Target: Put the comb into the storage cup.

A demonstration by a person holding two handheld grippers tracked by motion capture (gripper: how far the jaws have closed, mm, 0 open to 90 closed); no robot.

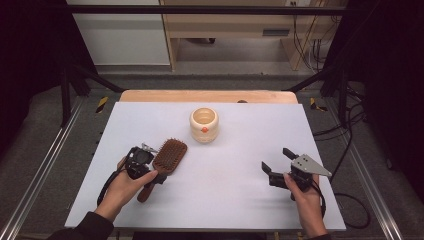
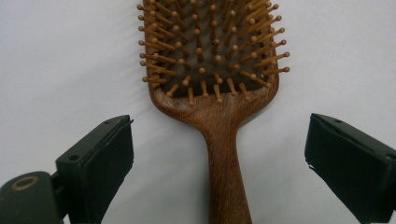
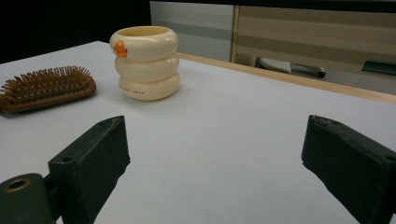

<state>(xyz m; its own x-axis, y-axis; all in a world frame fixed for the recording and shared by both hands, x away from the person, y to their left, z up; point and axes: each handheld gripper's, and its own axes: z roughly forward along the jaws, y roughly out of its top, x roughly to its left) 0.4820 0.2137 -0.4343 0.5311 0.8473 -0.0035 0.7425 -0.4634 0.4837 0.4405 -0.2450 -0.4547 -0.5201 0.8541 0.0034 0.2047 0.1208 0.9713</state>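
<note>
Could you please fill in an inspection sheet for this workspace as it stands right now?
Surface: pale table top, flat, wooden edge at the far side.
Job's things: wooden hairbrush lying bristles up, handle between the open jaws of the left gripper, untouched.
Clutter: cream ringed cup upright, apart from the brush.
Grippers: left gripper open over the handle; right gripper open, holding nothing.
Cables: black cable trailing off the table's right side.
Surroundings: wooden cabinet behind, dark curtains at the sides.

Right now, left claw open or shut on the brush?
Open. Left claw jaws stand wide either side of the hairbrush handle, touching neither side.
</note>
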